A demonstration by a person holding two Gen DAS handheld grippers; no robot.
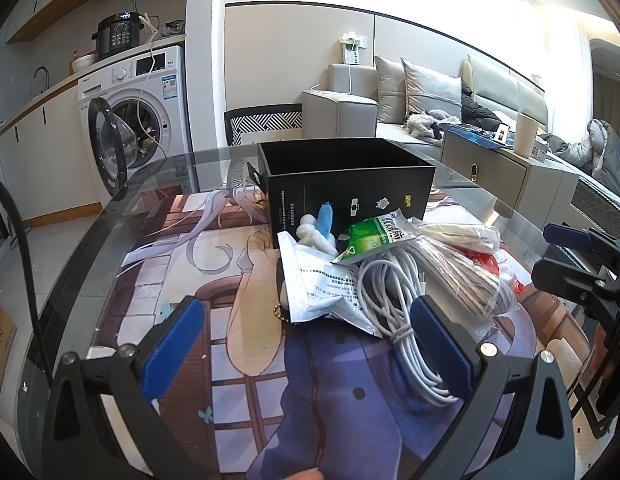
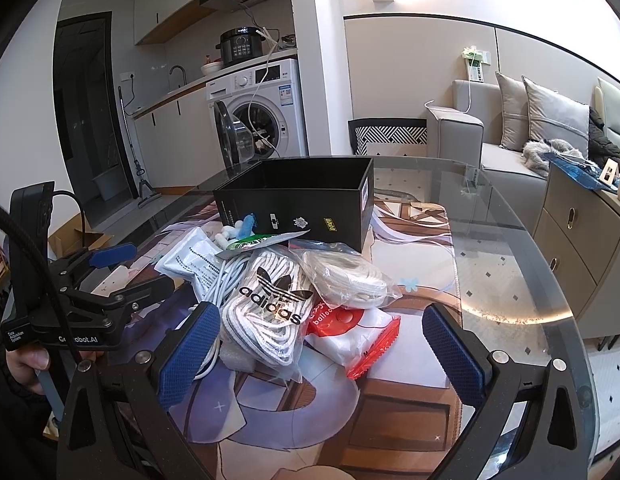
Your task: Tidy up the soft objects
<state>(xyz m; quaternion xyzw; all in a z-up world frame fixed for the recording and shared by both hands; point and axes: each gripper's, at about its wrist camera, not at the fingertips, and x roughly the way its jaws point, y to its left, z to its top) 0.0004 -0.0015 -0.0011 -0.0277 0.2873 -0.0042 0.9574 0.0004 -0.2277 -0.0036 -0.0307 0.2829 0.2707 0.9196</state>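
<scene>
Between the wide-open, empty fingers of the right claw lies the bag of laces; it should be pinched mid-bundle and carried to the box beyond. The left claw is likewise open and empty.

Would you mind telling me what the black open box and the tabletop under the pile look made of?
The black open box looks like matte printed cardboard: thin straight walls, white logos. The round tabletop looks like clear glass: glossy reflections, with the illustrated mat showing beneath it.
</scene>
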